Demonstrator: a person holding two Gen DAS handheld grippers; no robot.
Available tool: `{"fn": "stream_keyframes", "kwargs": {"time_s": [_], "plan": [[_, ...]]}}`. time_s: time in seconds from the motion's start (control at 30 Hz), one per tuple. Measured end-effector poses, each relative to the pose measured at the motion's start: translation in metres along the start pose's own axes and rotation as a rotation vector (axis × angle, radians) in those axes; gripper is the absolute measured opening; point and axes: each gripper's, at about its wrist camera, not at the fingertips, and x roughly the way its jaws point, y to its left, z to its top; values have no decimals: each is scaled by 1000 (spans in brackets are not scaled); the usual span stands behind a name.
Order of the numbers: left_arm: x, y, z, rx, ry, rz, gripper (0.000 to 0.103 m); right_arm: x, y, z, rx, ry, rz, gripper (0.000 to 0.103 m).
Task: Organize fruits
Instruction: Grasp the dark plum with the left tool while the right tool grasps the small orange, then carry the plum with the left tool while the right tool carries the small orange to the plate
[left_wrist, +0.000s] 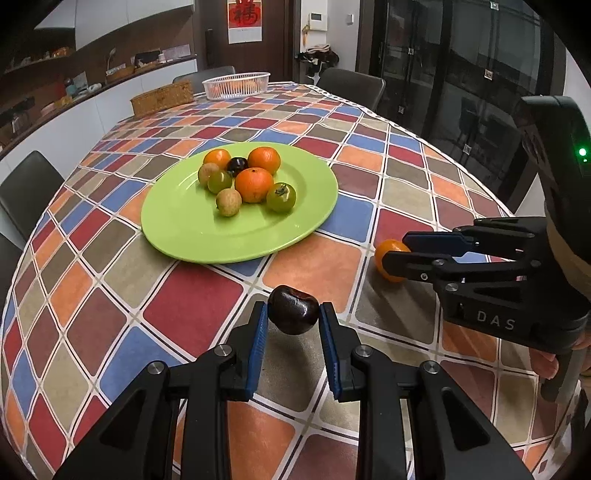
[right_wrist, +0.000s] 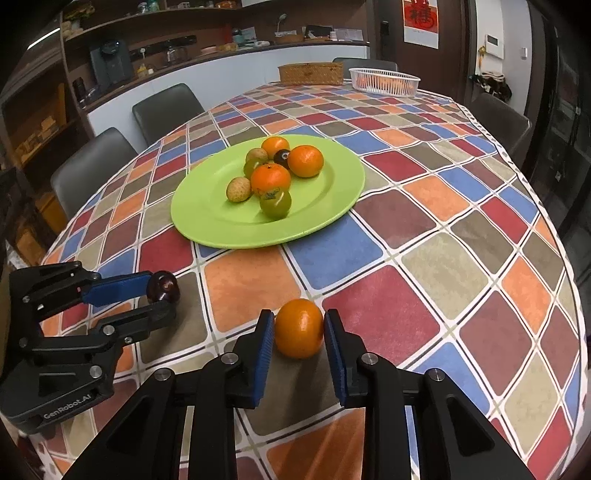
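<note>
i have the left gripper (left_wrist: 293, 314) pinching a dark plum (left_wrist: 293, 309) between its blue pads, low over the checked tabletop (left_wrist: 192, 306), near me and just short of the green plate (left_wrist: 207, 236). from the right wrist view the same plum (right_wrist: 162, 286) sits at the tip of that gripper, at the near left of the scene.

my right gripper (right_wrist: 299, 328) is clamped on an orange mandarin (right_wrist: 299, 328), both pads pressed against its sides, the fruit resting on or just above the cloth (i cannot tell which). it lies near, to the right of the plum, and the two grippers stand apart from each other. a hand (left_wrist: 546, 365) shows under the right gripper's body in the left wrist view.

the plate sits in the middle of the tabletop, beyond both grippers. on it i count three mandarins (left_wrist: 254, 184), two green tomatoes (left_wrist: 281, 197), two pale brown fruits (left_wrist: 228, 202) with rough skin and one more dark plum (left_wrist: 237, 165), all bunched toward the far half of the plate and touching one another.

at the far end stand a white basket (right_wrist: 384, 80) and, left of it, a wicker box (right_wrist: 311, 74).
</note>
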Motion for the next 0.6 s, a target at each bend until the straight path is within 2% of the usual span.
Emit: {"fn": "stream_keyframes", "kwargs": {"time_s": [0.6], "plan": [[-4, 4, 3, -21, -4, 3, 28, 15, -3, 7, 32, 58, 37, 30]]}}
